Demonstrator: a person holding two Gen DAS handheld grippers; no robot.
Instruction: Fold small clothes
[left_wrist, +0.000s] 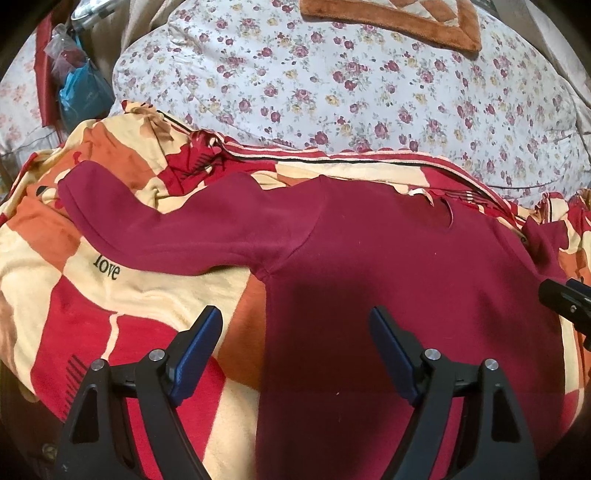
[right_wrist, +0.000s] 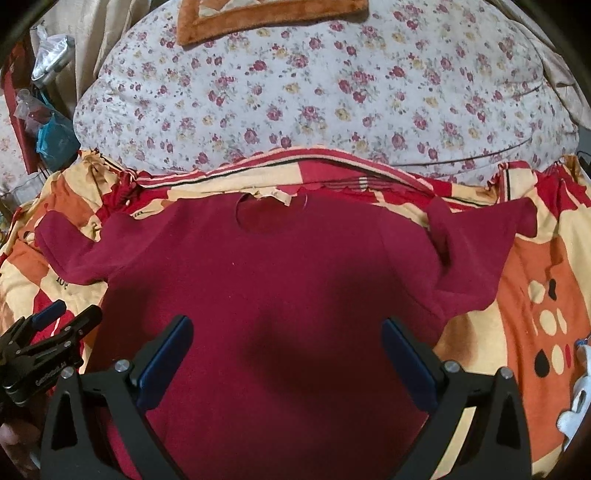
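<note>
No fold yet made: one maroon shirt (right_wrist: 280, 266) lies flat, sleeves outspread, mid-bedspread (left_wrist: 122, 295) near its far edge; left gripper (left_wrist: 295, 350) and right gripper (right_wrist: 286, 354) above it, jaws wide, empty.

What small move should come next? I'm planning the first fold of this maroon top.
Probably lower the left tool to pinch the left sleeve and fold it over the body. The maroon top lies spread flat on the patterned blanket, sleeves out, and both tools stand open over it, the right tool holding nothing either.
</note>
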